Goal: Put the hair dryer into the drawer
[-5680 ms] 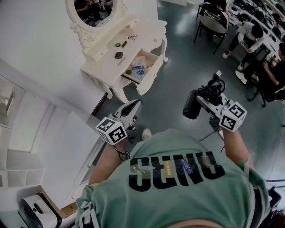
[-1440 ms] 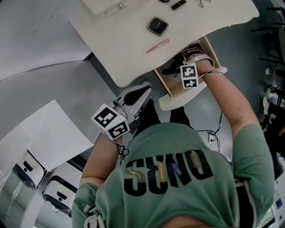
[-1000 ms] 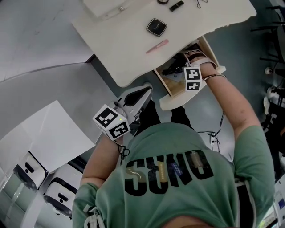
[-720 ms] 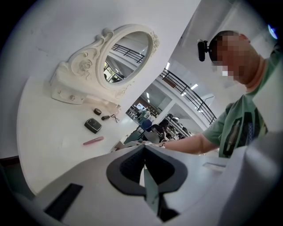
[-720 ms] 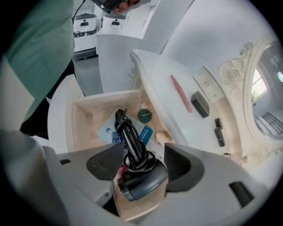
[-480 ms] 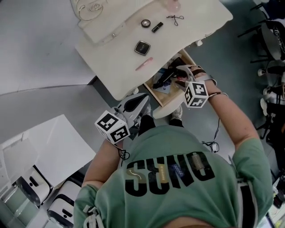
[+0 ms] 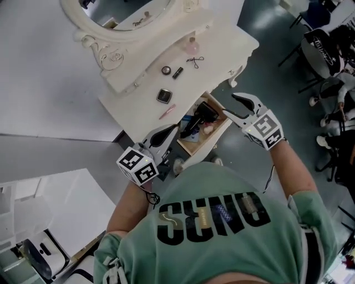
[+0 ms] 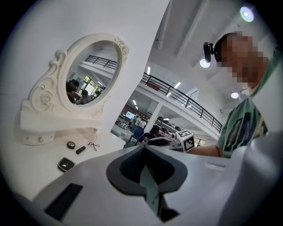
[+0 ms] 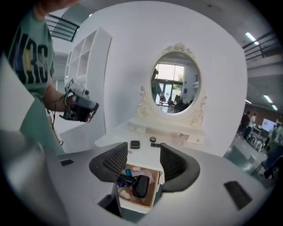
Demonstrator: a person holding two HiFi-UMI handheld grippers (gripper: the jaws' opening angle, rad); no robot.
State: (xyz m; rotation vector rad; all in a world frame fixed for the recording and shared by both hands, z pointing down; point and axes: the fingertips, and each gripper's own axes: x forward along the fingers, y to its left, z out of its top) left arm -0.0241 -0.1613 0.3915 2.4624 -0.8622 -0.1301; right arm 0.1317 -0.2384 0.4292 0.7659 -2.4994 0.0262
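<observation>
The black hair dryer lies in the open wooden drawer of the white dressing table, among small items. My right gripper hovers just right of the drawer and above it. Its jaws are closing with nothing between them. In the right gripper view the hair dryer shows in the drawer below the right gripper. My left gripper is held at the table's near edge, left of the drawer, its jaws together and empty. The left gripper points level across the tabletop.
On the tabletop lie a black compact, a pink stick, a lipstick and a small metal tool, below an oval mirror. Chairs with seated people stand at the right. White shelving is at the lower left.
My right gripper has risen out of the drawer and rolled, leaving the hair dryer inside. The left gripper has also come up. The head view has swung toward the mirror.
</observation>
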